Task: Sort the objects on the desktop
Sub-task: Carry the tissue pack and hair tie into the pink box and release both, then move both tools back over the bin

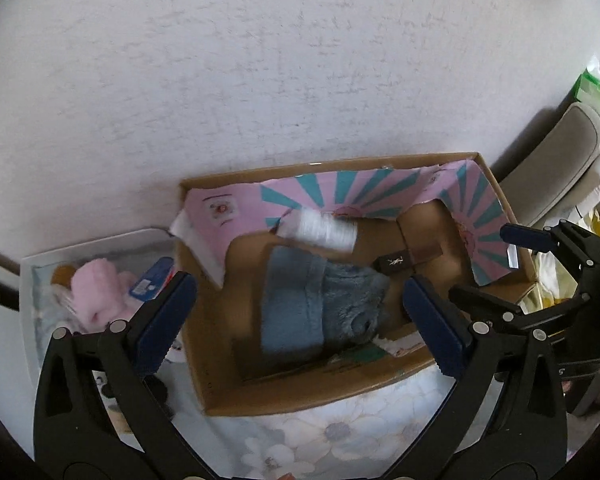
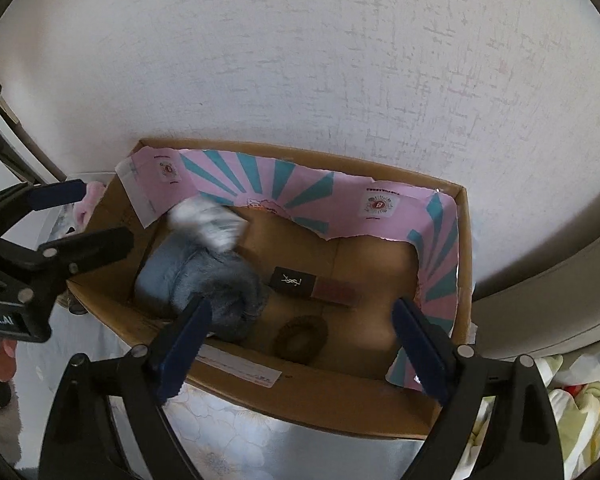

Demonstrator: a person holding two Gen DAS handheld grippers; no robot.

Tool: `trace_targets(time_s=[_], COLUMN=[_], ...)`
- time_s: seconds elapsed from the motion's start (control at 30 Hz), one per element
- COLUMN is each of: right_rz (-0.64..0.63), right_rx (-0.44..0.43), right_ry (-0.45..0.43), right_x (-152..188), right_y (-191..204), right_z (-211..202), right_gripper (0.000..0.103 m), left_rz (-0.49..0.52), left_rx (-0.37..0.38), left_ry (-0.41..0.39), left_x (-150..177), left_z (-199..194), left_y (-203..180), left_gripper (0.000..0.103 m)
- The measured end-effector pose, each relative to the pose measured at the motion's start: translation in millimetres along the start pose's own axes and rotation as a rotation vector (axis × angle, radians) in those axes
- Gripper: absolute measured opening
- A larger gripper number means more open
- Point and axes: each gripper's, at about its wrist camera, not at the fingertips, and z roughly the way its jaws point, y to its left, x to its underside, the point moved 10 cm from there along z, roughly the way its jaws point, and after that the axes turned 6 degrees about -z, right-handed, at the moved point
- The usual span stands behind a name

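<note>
While both grippers hang above the cardboard box (image 1: 300, 394), neither has hold of anything. Seen from its own wrist camera, the left gripper (image 1: 298, 322) stands with its jaws spread wide, the blue pads clear of everything below, and nothing sits between them but the view down into the box. The right gripper (image 2: 302, 350) is likewise wide open and empty, its pads apart over the near edge of the box.

Inside the box, a blue furry slipper (image 2: 204, 284) lies toward the left side. Just beyond it, at the far left, a white object (image 2: 210, 222) shows only as a blur, so what it is cannot be told, nor whether it rests on the slipper. Near the middle of the box floor lies a black case with a gold logo (image 2: 294, 281), joined end to end with a dark red piece (image 2: 336, 293). Nearer than that, a dark ring-shaped band (image 2: 300, 336) lies flat on the cardboard. A torn pink and teal lining (image 2: 260, 184) runs along the far and right walls.

Left of the box, a white tray (image 1: 40, 264) holds a pink plush toy (image 1: 98, 292). The box rests on a floral cloth (image 1: 340, 432) against a white wall (image 1: 260, 60).
</note>
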Motion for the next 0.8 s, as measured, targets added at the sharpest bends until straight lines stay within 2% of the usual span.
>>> trace_targets(time_s=[0.43,0.63,0.8], right_rz=[-0.030,-0.011,-0.037], right_rx=[0.042,0.046,0.017], right_ry=[-0.017,-0.112,-0.174], right_x=[-8,-23,-40], right_y=[26,41,71], right_z=[-31,-63,-86], right_gripper=[0.090,0.090,0.090], left_rz=[-0.006,0.013,-0.019], left_rx=[-0.007,-0.029,-0.040], left_ry=[-0.082,-0.155,-0.212], left_x=[-8,-11,-9], left_z=[-58,-107,-154], left_y=[31,66,106], left_gripper=[0.103,0.103,0.103])
